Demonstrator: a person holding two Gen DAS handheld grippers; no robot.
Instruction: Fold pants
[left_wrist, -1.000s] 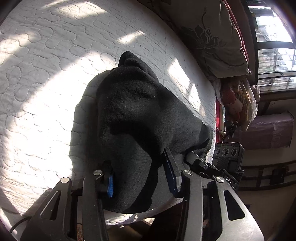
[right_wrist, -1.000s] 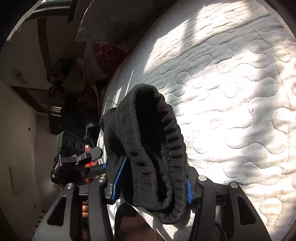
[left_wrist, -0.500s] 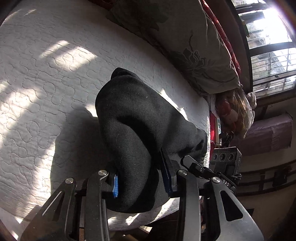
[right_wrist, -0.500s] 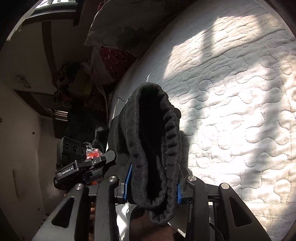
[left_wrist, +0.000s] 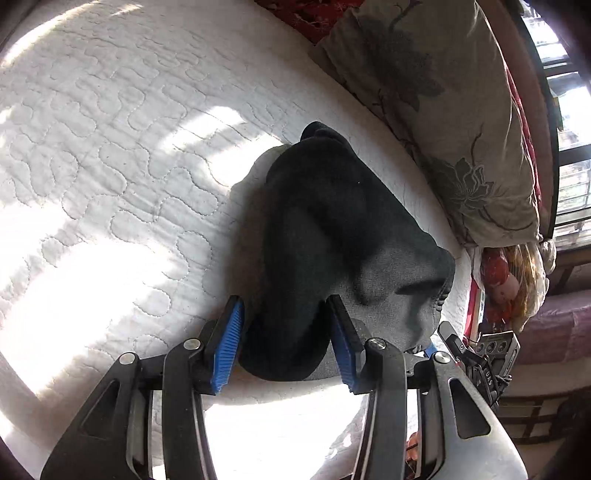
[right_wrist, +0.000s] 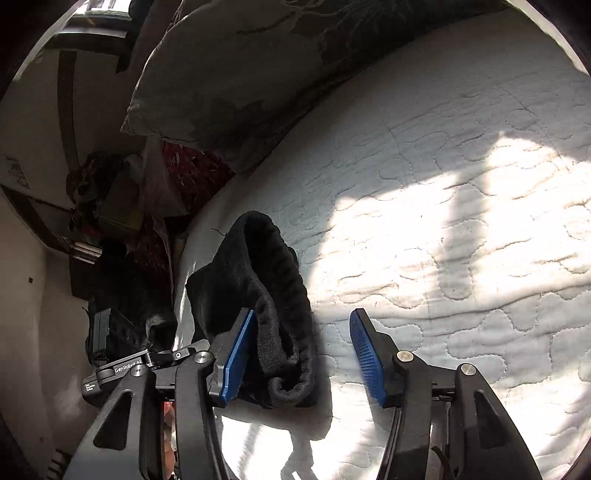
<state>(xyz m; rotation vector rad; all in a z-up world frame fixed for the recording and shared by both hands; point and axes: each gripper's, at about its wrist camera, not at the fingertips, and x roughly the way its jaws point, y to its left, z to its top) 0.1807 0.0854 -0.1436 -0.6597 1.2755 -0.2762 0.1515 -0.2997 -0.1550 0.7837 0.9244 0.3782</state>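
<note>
Quilted bed | pants folded | left claw, right claw opening, released

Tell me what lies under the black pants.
The black pants lie bunched on the white quilted bedspread, which shows bare all around them. Whatever is directly beneath the cloth is covered, so I cannot tell if anything else is there.

The near end of the black pants drops out of sight behind the left tool, so the fold beneath stays unseen. From the right wrist, the pants' far side is lost in shadow. The pillow runs off the top edge, and the clutter beside the bed is too jumbled to identify.
</note>
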